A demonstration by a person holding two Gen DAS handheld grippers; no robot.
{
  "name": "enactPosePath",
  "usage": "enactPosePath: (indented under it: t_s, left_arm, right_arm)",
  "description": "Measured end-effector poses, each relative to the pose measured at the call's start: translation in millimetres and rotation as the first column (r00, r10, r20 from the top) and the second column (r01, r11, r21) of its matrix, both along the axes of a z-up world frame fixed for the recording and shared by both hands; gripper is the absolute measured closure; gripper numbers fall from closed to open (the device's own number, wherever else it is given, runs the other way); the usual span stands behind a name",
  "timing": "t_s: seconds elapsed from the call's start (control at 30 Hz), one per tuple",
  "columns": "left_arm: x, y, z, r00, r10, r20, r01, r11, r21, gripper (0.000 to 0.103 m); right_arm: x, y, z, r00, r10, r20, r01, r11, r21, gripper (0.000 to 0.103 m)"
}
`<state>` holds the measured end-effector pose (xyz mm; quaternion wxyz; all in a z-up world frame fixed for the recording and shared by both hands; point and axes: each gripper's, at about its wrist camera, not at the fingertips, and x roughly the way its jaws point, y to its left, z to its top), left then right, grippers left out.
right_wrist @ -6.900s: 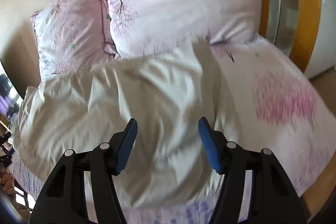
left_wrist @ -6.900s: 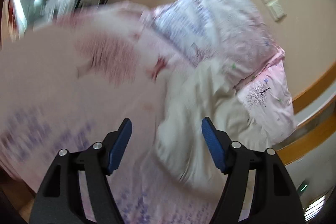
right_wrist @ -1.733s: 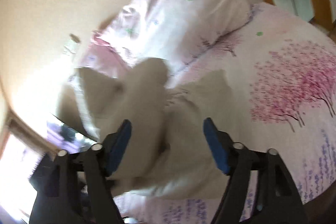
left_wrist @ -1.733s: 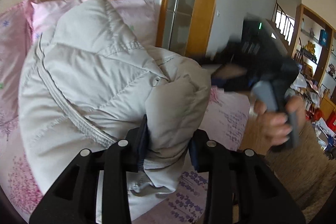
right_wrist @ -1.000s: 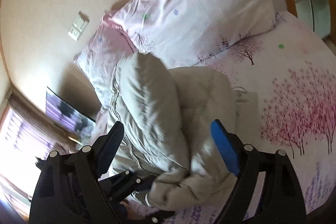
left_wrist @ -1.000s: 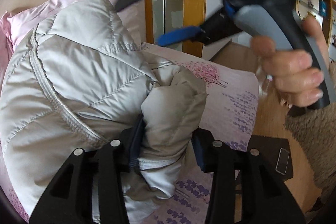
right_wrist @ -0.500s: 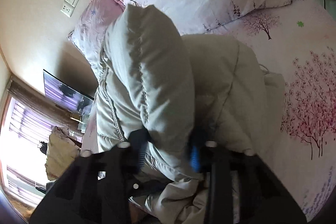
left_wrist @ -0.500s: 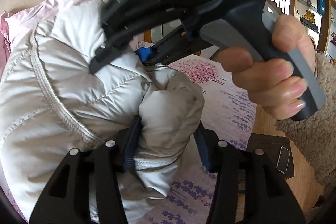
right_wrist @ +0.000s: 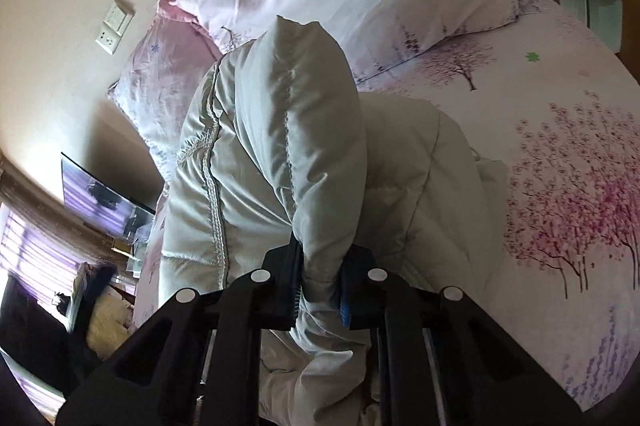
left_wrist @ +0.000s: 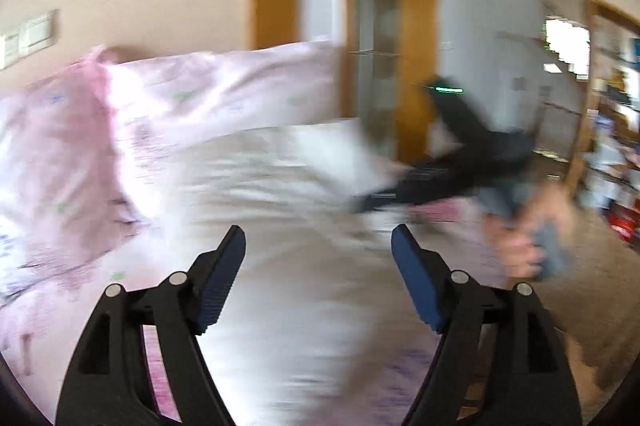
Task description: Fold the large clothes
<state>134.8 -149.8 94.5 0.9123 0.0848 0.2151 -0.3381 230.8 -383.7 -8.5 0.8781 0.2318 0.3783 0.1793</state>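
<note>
Left wrist view: the left claw (left_wrist: 318,258) is opening, nothing between its pads; the jacket (left_wrist: 280,186) is lying blurred on the bed (left_wrist: 60,306).

Right wrist view: the right claw (right_wrist: 320,286) is closing, pinching a jacket (right_wrist: 288,146) fold. Folding is looking partly done.

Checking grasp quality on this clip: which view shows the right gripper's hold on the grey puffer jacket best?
The right wrist view: the right gripper, jaws closing, pinches a fold of the grey puffer jacket sharply in focus. The left wrist view shows that gripper only as a dark blur beside the smeared pale jacket, past the left gripper, whose jaws are opening on nothing.
</note>
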Motion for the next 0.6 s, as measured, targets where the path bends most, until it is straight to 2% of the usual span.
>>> enactPosePath:
  t_s: [0.13, 0.23, 0.4, 0.6]
  left_arm:
    - [43.0, 25.1, -0.6, 0.99, 0.116, -0.086, -0.116, 0.993, -0.001, 0.027]
    - [65.7, 40.1, -0.7, 0.98, 0.142, -0.136, -0.148, 0.988, -0.032, 0.027]
    - [83.1, 26.9, -6.6, 0.979, 0.161, -0.124, -0.158, 0.987, 0.031, 0.027]
    - [78.3, 2.7, -23.1, 0.985, 0.137, -0.109, -0.127, 0.987, 0.093, 0.027]
  right_arm:
    - [-4.8, -5.8, -0.3, 0.999, -0.033, 0.006, 0.033, 0.999, -0.021, 0.089]
    - [-7.2, -11.5, -1.1, 0.998, -0.061, 0.01, 0.062, 0.997, -0.035, 0.089]
    - [-5.9, -26.9, -9.5, 0.994, -0.105, -0.009, 0.105, 0.994, -0.042, 0.089]
    - [7.8, -48.6, -43.6, 0.987, -0.124, -0.099, 0.126, 0.992, 0.02, 0.087]
